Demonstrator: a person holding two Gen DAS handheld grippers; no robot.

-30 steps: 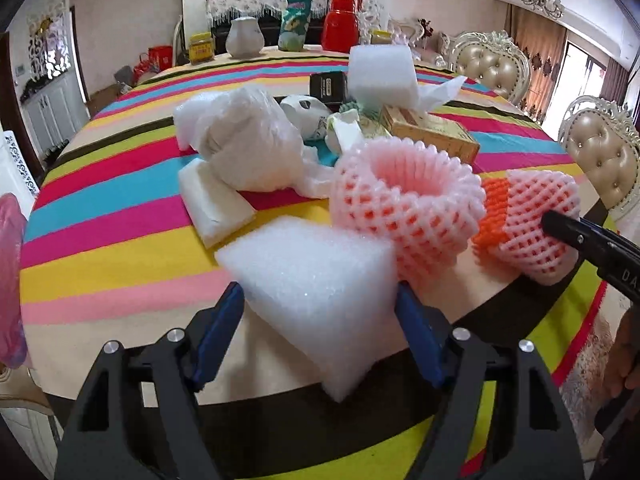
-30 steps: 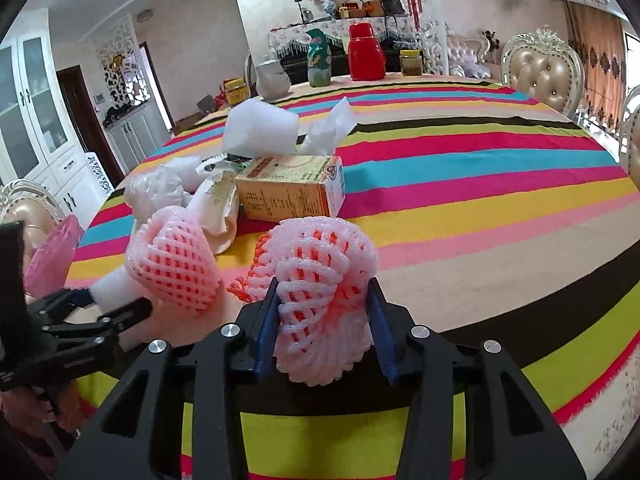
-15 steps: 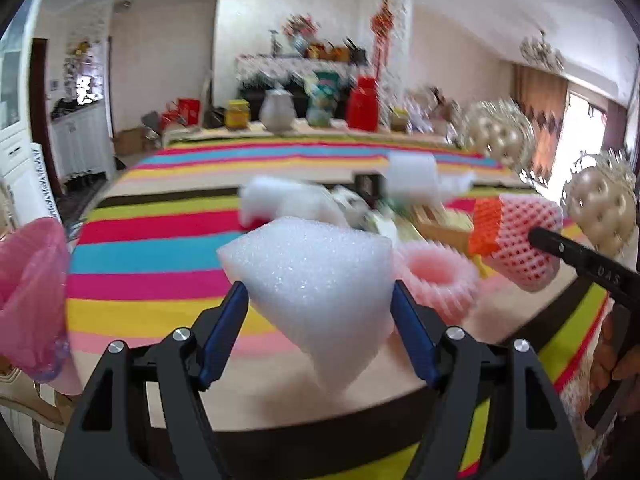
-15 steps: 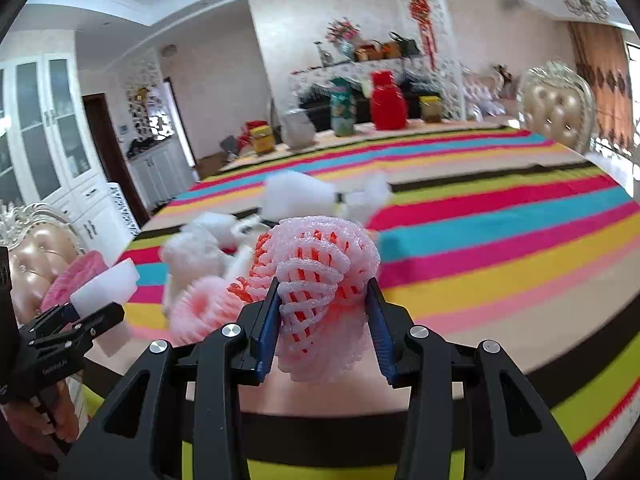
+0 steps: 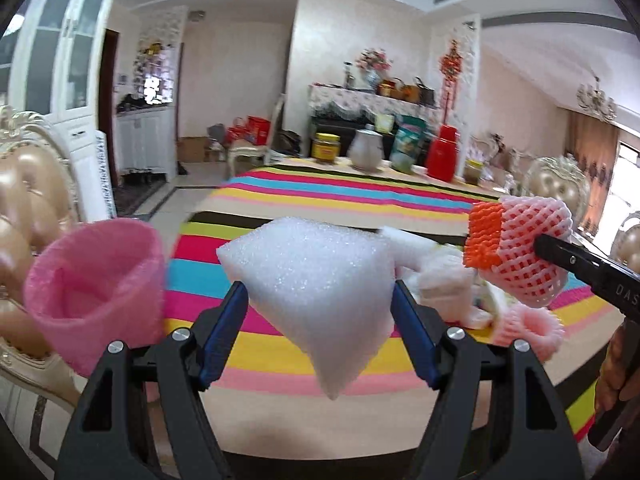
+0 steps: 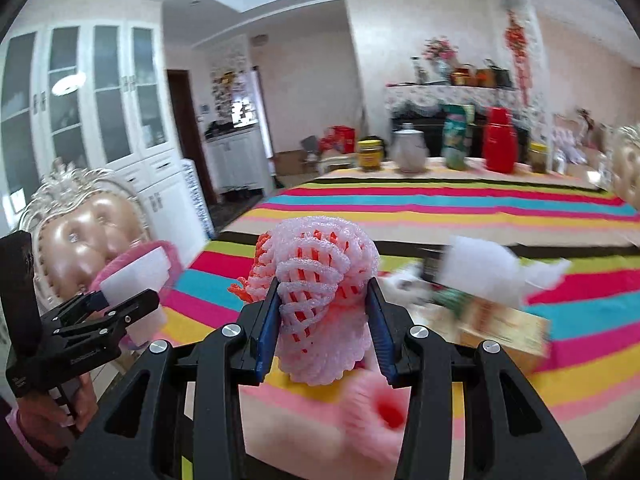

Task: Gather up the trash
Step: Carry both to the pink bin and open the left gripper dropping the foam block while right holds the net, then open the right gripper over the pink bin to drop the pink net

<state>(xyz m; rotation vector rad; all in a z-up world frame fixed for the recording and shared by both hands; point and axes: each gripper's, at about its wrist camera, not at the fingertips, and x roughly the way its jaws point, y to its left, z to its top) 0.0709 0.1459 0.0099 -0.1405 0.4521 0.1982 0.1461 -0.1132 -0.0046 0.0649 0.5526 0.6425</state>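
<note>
My left gripper [image 5: 318,320] is shut on a white foam block [image 5: 312,280] and holds it in the air above the table's near edge. A pink trash bag [image 5: 96,280] with an open mouth hangs to its left, off the table. My right gripper [image 6: 326,320] is shut on a pink and orange foam fruit net [image 6: 320,292], also lifted; it shows in the left wrist view [image 5: 520,252] at the right. The left gripper with its foam [image 6: 132,280] shows at the left of the right wrist view, in front of the pink bag [image 6: 168,256].
The striped table [image 5: 320,196] holds more trash at the right: white foam and bags [image 5: 440,272], another pink net [image 5: 528,328], a cardboard box [image 6: 500,328]. Jars, a jug and a red flask [image 5: 444,156] stand at the far edge. Padded chairs [image 6: 88,240] flank the table.
Both grippers have lifted their loads off the table and swung left toward the pink bag, which now shows larger and closer in the left wrist view.
</note>
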